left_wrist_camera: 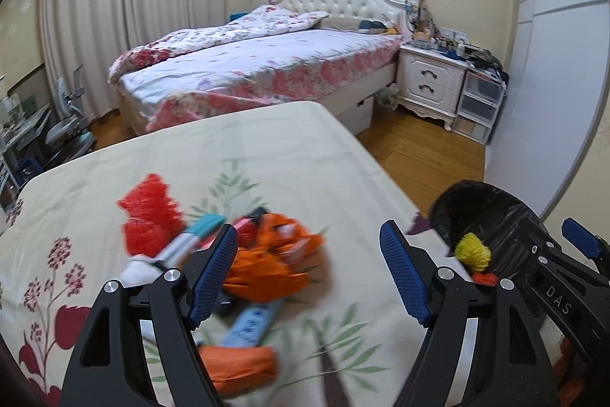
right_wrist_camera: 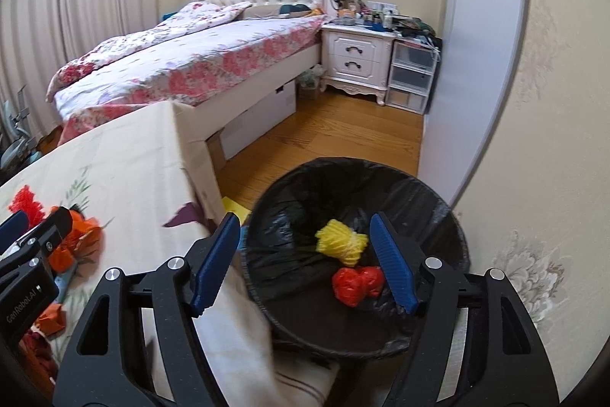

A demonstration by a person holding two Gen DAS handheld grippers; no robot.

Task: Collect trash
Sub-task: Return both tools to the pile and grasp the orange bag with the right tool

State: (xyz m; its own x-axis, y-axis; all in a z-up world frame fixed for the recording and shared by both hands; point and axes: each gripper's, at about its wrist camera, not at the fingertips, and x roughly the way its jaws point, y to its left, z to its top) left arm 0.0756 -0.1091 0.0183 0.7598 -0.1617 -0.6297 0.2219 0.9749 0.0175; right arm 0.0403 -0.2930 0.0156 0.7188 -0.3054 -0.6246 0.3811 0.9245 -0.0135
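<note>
A heap of trash lies on the floral cloth (left_wrist_camera: pixel 267 147): a red mesh piece (left_wrist_camera: pixel 150 216), crumpled orange wrappers (left_wrist_camera: pixel 272 262), a blue packet (left_wrist_camera: pixel 251 325), an orange packet (left_wrist_camera: pixel 236 367). My left gripper (left_wrist_camera: pixel 309 275) is open and empty just above the orange wrappers. A bin with a black liner (right_wrist_camera: pixel 354 185) stands on the floor right of the table, holding a yellow mesh ball (right_wrist_camera: pixel 343 241) and a red wad (right_wrist_camera: pixel 356 283). My right gripper (right_wrist_camera: pixel 305 264) is open and empty above the bin's mouth. The bin also shows in the left wrist view (left_wrist_camera: pixel 492 212).
A bed with a floral quilt (left_wrist_camera: pixel 244 63) stands behind the table. A white nightstand (left_wrist_camera: pixel 432 79) and clear drawers (left_wrist_camera: pixel 478 102) stand by the wall. Wooden floor (right_wrist_camera: pixel 324 132) lies between bed and bin. A chair and desk (left_wrist_camera: pixel 57 128) are far left.
</note>
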